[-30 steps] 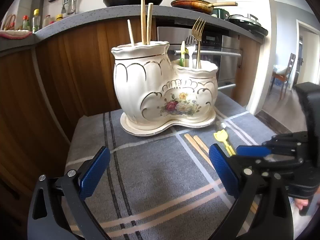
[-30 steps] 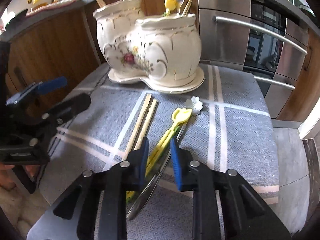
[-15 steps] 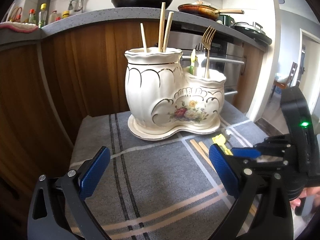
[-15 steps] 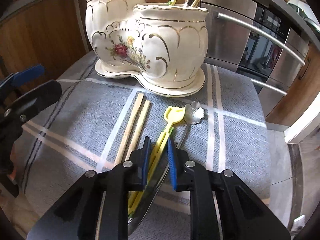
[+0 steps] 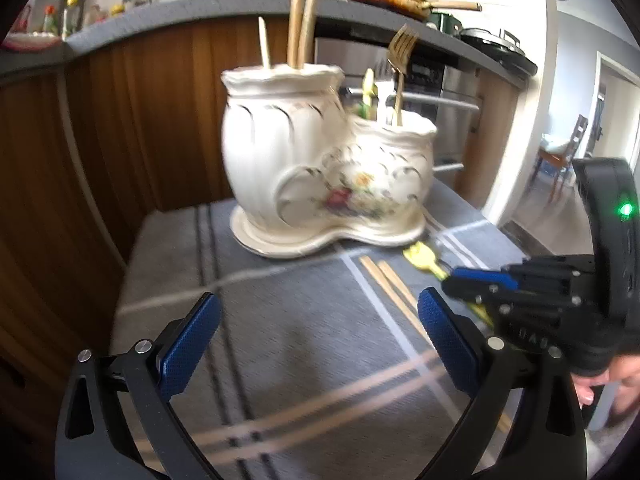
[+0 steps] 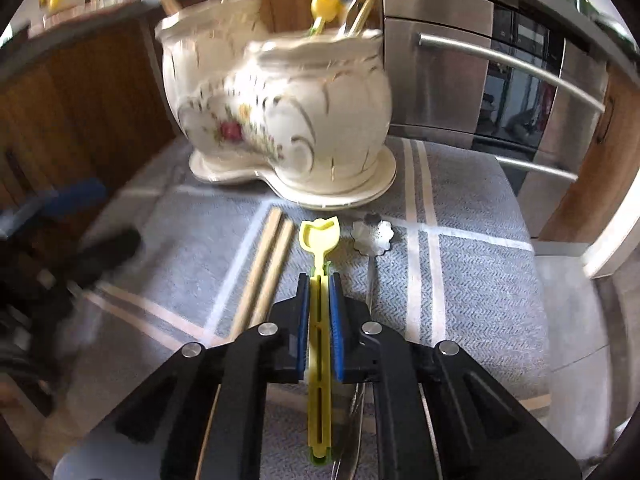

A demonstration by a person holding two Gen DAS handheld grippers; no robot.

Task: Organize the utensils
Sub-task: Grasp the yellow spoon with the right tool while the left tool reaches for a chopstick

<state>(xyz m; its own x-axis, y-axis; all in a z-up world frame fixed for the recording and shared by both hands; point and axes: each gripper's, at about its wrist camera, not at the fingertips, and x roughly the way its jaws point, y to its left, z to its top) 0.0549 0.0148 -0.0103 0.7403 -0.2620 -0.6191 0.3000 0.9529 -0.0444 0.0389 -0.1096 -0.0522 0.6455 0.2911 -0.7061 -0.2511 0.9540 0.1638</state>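
Closing my right gripper [image 6: 319,300] on the yellow utensil [image 6: 320,248] near the ceramic holder [image 6: 280,120], I kept my left gripper [image 5: 320,340] apart and empty; only the right view showed the flower-headed spoon [image 6: 372,236].

The right gripper [image 6: 319,280] is angled downward with its jaws closing on a yellow utensil [image 6: 320,236], while the left gripper [image 5: 318,334] is held wide open.

Yellow tulip-headed utensil [image 6: 319,240] flat on cloth, between chopsticks [image 6: 266,264] and flower-headed spoon [image 6: 372,237] (handle pinched).
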